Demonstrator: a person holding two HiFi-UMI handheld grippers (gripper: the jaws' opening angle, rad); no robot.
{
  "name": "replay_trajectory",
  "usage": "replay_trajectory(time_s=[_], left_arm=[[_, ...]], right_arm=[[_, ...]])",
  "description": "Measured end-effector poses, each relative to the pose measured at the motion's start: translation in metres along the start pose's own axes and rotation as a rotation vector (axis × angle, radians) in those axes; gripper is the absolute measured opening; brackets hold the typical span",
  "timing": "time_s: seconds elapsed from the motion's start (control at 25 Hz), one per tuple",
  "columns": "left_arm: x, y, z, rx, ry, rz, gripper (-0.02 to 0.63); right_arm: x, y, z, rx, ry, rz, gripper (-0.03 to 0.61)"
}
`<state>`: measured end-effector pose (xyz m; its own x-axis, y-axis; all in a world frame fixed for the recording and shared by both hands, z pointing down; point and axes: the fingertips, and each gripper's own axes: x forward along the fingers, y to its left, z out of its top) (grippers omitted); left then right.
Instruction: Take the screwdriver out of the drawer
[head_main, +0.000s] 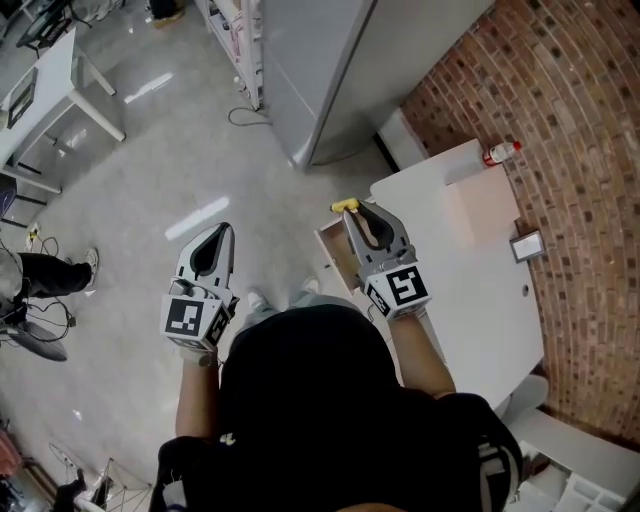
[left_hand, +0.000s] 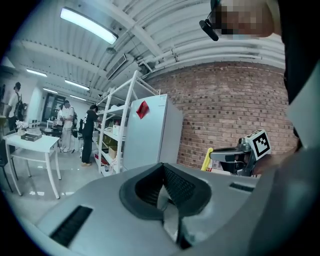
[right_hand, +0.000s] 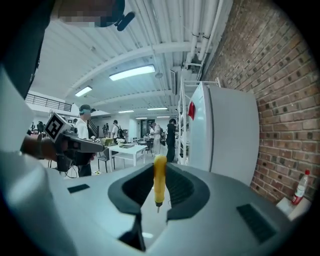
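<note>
We hold the right gripper (head_main: 357, 212) out in front of us with its jaws clamped on the screwdriver (head_main: 345, 206). In the head view the yellow handle sticks out to the left of the jaw tips. In the right gripper view the handle stands upright between the two dark pads, with a short stub of metal showing at its lower end and the open room behind it. The screwdriver is out of the drawer (head_main: 335, 260), which stands pulled open under the edge of the white table (head_main: 470, 290), just below the gripper in the head view. The inside of the drawer is mostly hidden by the gripper. Our left gripper (head_main: 222, 231) is held out well apart on the other side, over bare floor. Its jaws are drawn together at the tips with nothing between them, and its own view shows only the empty hollow between the pads. A bottle with a red cap (head_main: 502, 152) lies at the far end of the table by the brick wall (head_main: 580, 120). A tall grey cabinet (head_main: 330, 70) stands beyond the table.
</note>
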<state>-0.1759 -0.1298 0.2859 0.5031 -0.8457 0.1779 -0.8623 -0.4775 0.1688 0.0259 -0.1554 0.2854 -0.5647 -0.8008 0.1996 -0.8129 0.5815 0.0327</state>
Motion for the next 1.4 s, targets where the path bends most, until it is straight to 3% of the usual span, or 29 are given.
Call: replay_trajectory(time_s=[0.44, 0.8, 1.4], left_arm=[[-0.027, -0.005, 0.051, 0.064, -0.083, -0.002, 0.003], [-0.042, -0.001, 0.054, 0.062, -0.08, -0.025, 0.003], [-0.044, 0.0, 0.046, 0.054, -0.058, -0.056, 0.003]], right_arm=[[-0.011, 0.029, 0.05, -0.034, -0.084, 0.064, 0.078], [-0.016, 0.052, 0.052, -0.073, -0.058, 0.066, 0.08], [-0.015, 0.06, 0.045, -0.036, -0.043, 0.047, 0.078]])
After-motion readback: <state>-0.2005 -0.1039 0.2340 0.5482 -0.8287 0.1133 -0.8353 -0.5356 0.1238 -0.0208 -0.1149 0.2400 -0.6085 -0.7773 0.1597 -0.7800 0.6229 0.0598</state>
